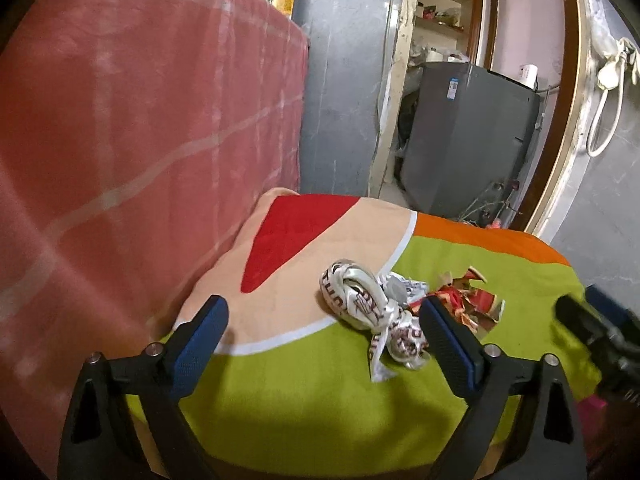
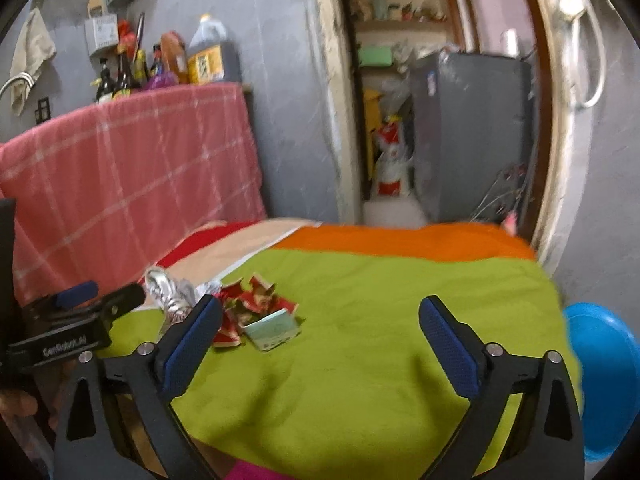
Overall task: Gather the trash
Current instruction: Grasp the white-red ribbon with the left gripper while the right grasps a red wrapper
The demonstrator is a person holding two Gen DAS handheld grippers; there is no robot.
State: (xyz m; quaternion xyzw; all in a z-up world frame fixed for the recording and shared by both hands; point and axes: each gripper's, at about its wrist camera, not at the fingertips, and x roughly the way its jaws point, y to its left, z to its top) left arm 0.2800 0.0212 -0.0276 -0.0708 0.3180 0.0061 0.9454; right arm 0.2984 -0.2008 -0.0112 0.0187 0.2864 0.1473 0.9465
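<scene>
Your left gripper [image 1: 324, 316] gaping, empty, over green cloth [image 1: 320, 400], white wrapper [image 1: 360, 300] ahead, your right gripper [image 2: 320, 318] likewise wide, red scraps [image 2: 248, 300] beside its finger.

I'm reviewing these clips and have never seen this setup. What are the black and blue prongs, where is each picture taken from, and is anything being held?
There is no robot here. A person holds a hand-held gripper in each hand, and each carries a wide-angle camera looking along its two blue-padded fingers. One picture comes from the left gripper, the other from the right gripper. Both stand open above a table under a green cloth and hold nothing. On the cloth lies the trash: a crumpled white wrapper, torn red wrapper pieces and a small pale green box. A blue bowl-like thing sits past the table's edge. The right view also shows the left gripper at its left edge.
</scene>
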